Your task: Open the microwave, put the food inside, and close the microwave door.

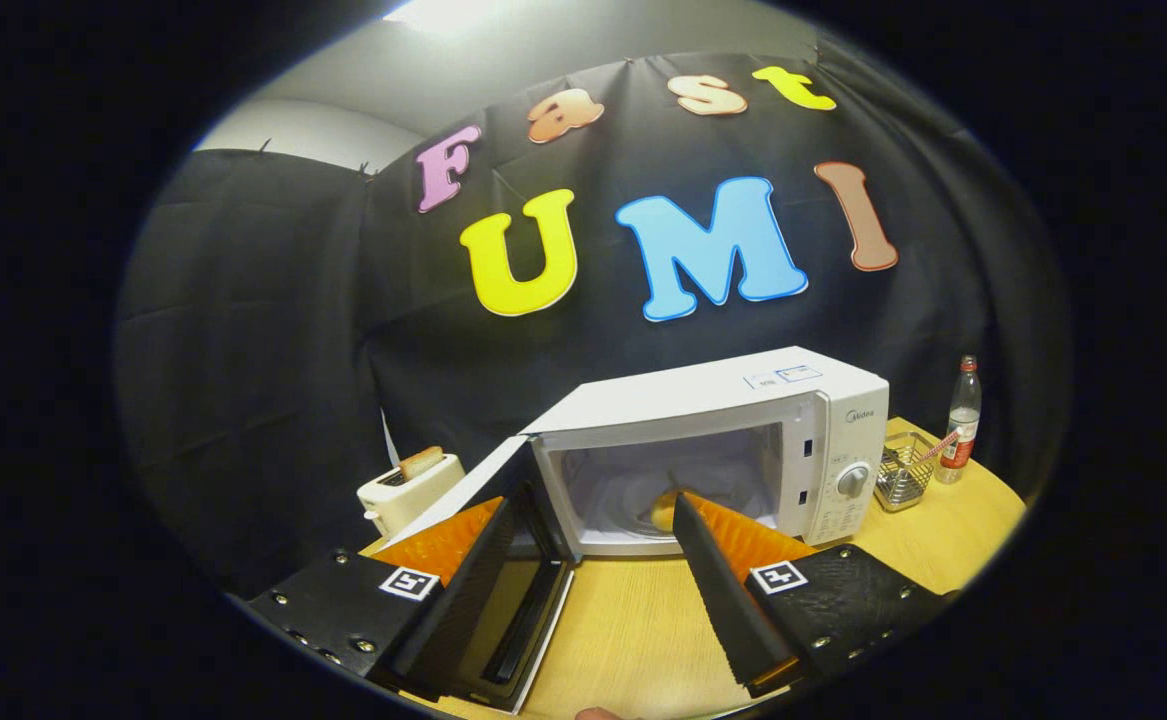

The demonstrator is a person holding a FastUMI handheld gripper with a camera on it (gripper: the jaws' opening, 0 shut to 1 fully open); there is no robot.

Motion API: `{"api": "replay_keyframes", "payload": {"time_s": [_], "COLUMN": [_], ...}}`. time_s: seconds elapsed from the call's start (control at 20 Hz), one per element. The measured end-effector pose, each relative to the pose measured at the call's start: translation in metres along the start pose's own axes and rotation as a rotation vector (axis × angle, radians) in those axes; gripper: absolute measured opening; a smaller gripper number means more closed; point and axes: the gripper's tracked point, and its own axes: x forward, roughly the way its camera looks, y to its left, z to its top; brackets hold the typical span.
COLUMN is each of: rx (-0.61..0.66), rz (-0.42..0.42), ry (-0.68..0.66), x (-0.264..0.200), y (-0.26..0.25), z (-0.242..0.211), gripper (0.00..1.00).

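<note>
The food [662,511] inside the microwave [733,450] is half hidden behind 1 of the fingers [718,570].

The microwave [723,400] carries a small grey brand name at the upper corner of its control panel, which seems to read "Midea". 2 stickers [783,377] lie on its top, their print too small to read, as are the marks around the dial [852,481]. The bottle [962,420] has a red label, illegible. The gripper [603,497], fingers spread apart and empty, bears 1 square black-and-white coded marker [410,582] on each finger base.
</note>
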Motion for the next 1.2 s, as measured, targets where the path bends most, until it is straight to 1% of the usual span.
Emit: {"api": "replay_keyframes", "payload": {"time_s": [0.3,0.75,0.95,1.2], "rx": [-0.039,-0.069,-0.063,-0.078], "rz": [0.098,0.298,0.398,0.447], "ry": [-0.039,-0.056,-0.014,0.075], "x": [-0.053,-0.094,-0.102,-0.101], "y": [0.061,0.174,0.218,0.24], "z": [0.006,-0.004,-0.026,-0.072], "gripper": [0.97,0.97,0.97,0.97]}}
